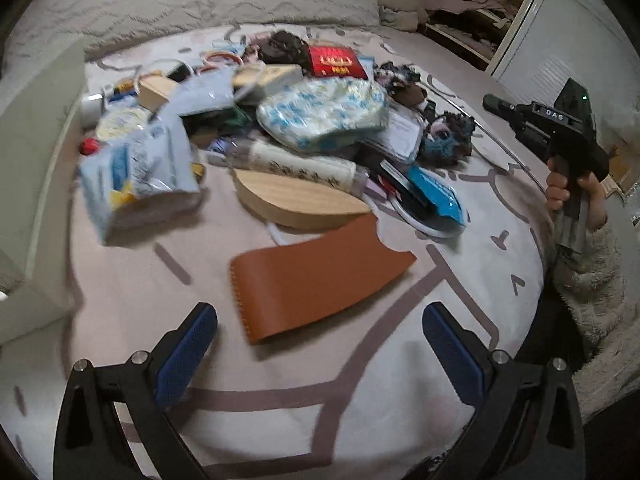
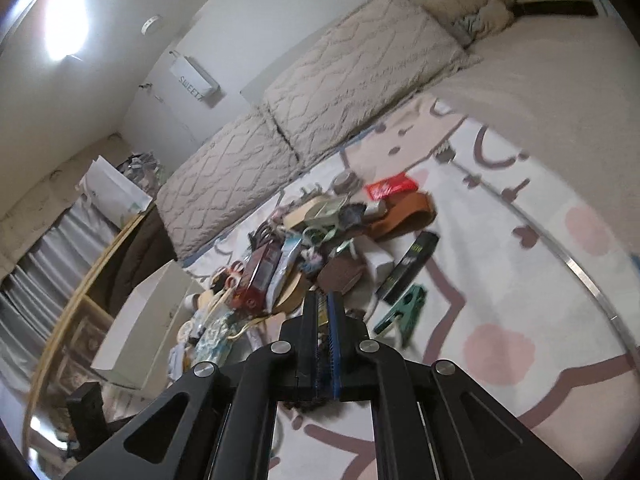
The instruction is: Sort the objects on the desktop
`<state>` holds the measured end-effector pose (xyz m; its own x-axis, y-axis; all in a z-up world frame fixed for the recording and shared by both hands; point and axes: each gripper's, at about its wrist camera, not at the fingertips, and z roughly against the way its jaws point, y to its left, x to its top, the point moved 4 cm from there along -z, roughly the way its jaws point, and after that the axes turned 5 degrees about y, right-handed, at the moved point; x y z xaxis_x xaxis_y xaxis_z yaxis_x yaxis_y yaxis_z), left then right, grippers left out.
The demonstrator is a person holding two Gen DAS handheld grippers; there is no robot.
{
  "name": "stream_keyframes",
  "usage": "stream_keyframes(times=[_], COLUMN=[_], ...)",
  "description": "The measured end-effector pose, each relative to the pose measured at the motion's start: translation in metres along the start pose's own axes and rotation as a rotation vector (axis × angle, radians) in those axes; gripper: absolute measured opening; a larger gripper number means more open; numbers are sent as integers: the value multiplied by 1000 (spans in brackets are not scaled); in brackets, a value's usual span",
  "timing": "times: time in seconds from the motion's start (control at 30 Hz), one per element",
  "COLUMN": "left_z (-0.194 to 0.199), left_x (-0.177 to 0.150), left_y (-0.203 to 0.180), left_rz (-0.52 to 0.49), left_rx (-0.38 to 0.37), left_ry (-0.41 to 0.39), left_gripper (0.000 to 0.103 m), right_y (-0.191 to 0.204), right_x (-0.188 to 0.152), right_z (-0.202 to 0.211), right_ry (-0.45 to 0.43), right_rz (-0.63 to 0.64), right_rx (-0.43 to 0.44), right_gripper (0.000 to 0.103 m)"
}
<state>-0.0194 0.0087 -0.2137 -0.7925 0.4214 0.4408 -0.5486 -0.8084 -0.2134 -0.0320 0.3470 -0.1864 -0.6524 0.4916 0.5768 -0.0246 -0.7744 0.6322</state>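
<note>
Sorting is judged barely begun: the pile still sits heaped mid-sheet, with the brown sleeve lying flat and apart from it, just ahead of the left gripper. The left jaws are spread wide, nothing between them; the blue pads hang above bare sheet.

The right gripper is clenched, pads pressed together. A thin dark fringe is seen squeezed in the seam, but what it is cannot be told. In the left view it is seen held up by a hand at the right of the pile.

The step in hand is judged to be choosing and taking the next item. The sleeve is the easy pick for the left: isolated and unobstructed. Being flat and thin, it should be approached low, one pad slid under the near edge, the stitched side preferred as stiffer. Jaws should be closed fully before lifting; leather may slip.

The white box at the left is a likely bin, though that is unconfirmed. On the right side, the black box and green clip lie loose near the pile's edge and could be taken without disturbing the heap. Grabbing mid-heap is to be avoided: stacked items would topple.
</note>
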Motion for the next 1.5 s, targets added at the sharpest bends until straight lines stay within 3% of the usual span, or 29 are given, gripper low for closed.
stream_keyframes(times=[0.17,0.2,0.23,0.3,0.37,0.5,0.77,0.97,1.03,1.1,1.2,1.37,1.5], left_z=[-2,-4,-7,-18,-32,-42,-45,-37,-32,-33,-30,-31,-34], left_x=[11,13,14,15,18,25,22,12,7,6,4,6,12], left_y=[-8,-10,-13,-19,-21,-15,-3,-15,-24,-31,-36,-36,-26], left_rz=[-209,-256,-311,-404,-468,-478,-368,-335,-341,-352,-364,-335,-239], left_rx=[101,108,113,135,167,92,-65,-162,-178,-179,-162,-141,-149], left_ry=[-18,-22,-21,1,43,67,100,101,101,101,98,90,84], left_gripper=[103,103,103,103,103,103,103,103,103,103,103,103,101], right_y=[-4,-6,-8,-10,-10,-12,4,12,12,9,5,3,6], right_x=[-7,-9,-11,-16,-20,-34,-48,-49,-48,-47,-47,-46,-37], right_z=[-7,-8,-7,-5,-3,-10,-35,-52,-57,-64,-67,-62,-50], right_ry=[41,44,47,46,49,109,204,208,206,210,205,177,119], right_rz=[-44,-67,-87,-111,-112,-140,-110,-77,-77,-88,-96,-125,-145], right_rx=[0,7,2,-24,-32,-22,9,-48,-59,-67,-60,-10,56], right_gripper=[6,11,19,77,83,83,83,81,68,47,30,14,11])
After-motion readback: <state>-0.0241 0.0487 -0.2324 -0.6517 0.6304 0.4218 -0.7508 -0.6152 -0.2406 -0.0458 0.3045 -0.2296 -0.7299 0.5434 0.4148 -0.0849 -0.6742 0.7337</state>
